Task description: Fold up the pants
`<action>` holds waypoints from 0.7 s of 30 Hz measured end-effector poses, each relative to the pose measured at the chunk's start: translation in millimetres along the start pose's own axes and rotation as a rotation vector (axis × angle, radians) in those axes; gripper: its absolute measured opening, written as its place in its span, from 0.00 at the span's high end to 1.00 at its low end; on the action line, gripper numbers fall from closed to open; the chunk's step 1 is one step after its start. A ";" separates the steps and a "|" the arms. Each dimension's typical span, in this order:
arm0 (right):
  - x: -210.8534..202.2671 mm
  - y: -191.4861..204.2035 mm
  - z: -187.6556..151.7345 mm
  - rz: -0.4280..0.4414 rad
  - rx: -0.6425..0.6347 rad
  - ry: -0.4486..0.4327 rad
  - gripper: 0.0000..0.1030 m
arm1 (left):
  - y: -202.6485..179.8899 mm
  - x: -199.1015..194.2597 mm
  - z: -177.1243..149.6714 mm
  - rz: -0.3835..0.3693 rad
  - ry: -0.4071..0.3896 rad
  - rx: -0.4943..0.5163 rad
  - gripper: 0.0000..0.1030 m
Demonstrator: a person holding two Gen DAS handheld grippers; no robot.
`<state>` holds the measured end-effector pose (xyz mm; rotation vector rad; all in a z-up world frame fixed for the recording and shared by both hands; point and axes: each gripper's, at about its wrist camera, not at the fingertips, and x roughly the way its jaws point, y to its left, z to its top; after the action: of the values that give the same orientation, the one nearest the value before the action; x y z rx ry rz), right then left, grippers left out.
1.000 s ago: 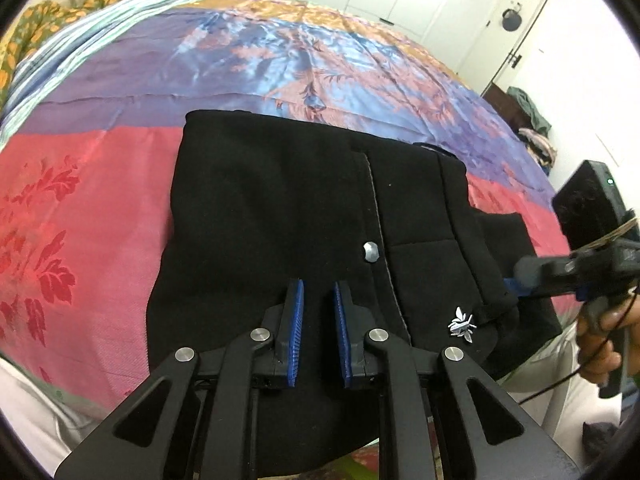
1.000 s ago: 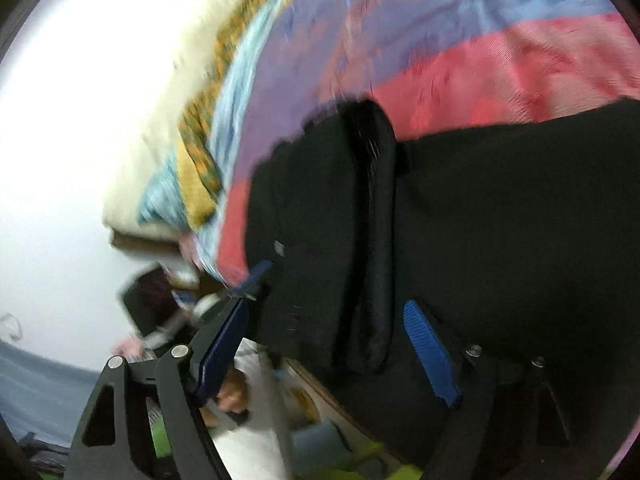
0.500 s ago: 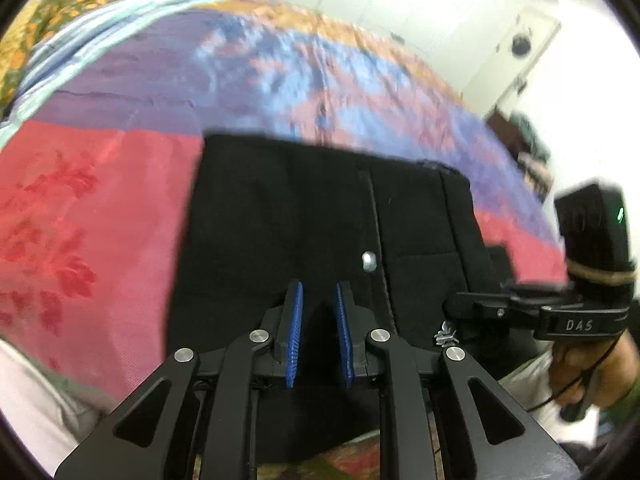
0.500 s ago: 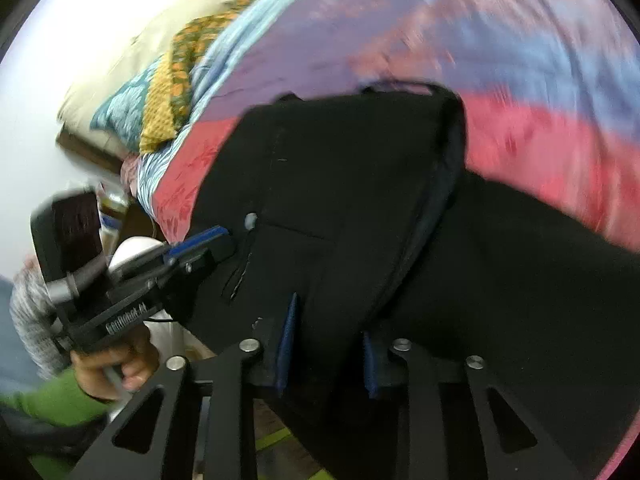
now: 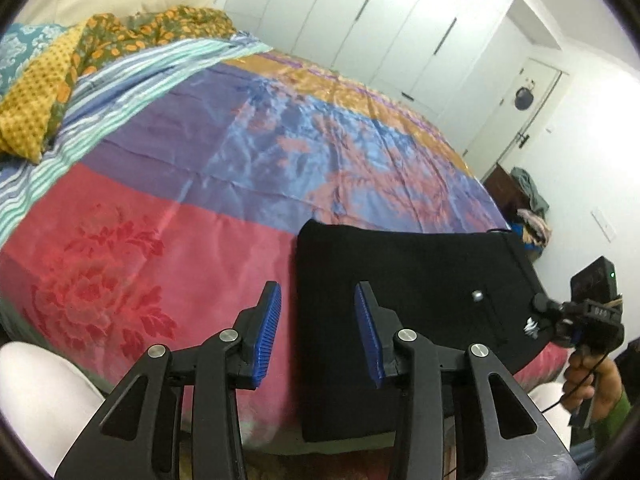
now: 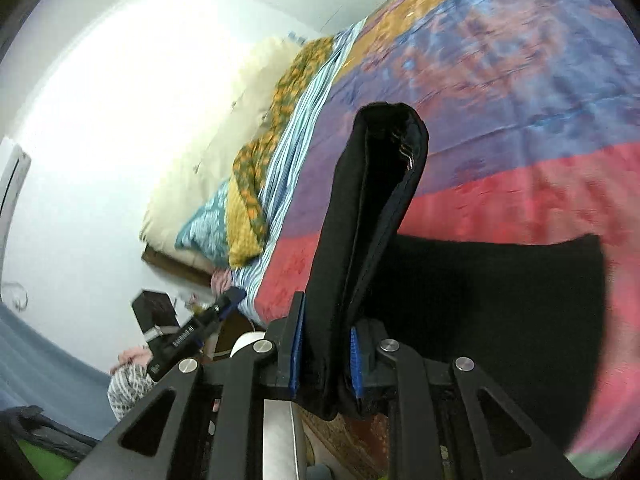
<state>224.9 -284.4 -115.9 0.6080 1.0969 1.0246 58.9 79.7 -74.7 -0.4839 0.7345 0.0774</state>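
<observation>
Right tool (image 6: 325, 356) clamps a raised edge of the black fabric pants (image 5: 404, 304), likely to fold it over; left tool (image 5: 318, 336) hangs wide open, empty, above the colourful satin bedspread (image 5: 208, 184).

Satin bedspread (image 5: 248, 168) lying ahead of and under the jaws; orange floral quilt (image 5: 132, 36) bunching far ahead-left; white wardrobe doors (image 5: 360, 28) standing beyond; clothes pile (image 5: 530, 204) sitting far right.
</observation>
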 end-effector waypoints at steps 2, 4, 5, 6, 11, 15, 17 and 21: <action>-22.6 -14.3 -4.4 -0.018 0.032 -0.024 0.82 | -6.7 3.6 -2.4 -0.017 0.012 0.014 0.63; -35.1 -26.4 -8.1 -0.052 0.053 -0.038 0.82 | -18.0 7.4 -5.4 -0.031 0.025 0.046 0.63; -41.8 -31.6 -9.0 -0.060 0.066 -0.042 0.82 | -24.3 9.7 -7.0 -0.038 0.033 0.062 0.63; -48.2 -42.2 -14.6 -0.071 0.095 -0.049 0.82 | -29.8 12.3 -8.5 -0.043 0.042 0.077 0.63; -51.1 -75.6 -38.7 -0.154 0.136 -0.016 0.82 | -49.5 28.7 -20.5 -0.048 0.096 0.136 0.61; -34.4 -91.9 -54.0 -0.356 0.042 0.064 0.82 | -61.3 52.4 -38.4 -0.006 0.164 0.215 0.61; -35.3 -91.7 -54.4 -0.368 0.026 0.057 0.80 | -63.5 59.1 -48.1 0.020 0.191 0.245 0.61; -43.3 -80.0 -46.4 -0.407 -0.019 0.056 0.65 | -63.8 52.8 -50.9 0.030 0.183 0.257 0.61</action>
<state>206.9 -361.4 -180.6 0.3224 1.1990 0.7000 81.3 -5.1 -116.7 -0.2359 0.9174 -0.0342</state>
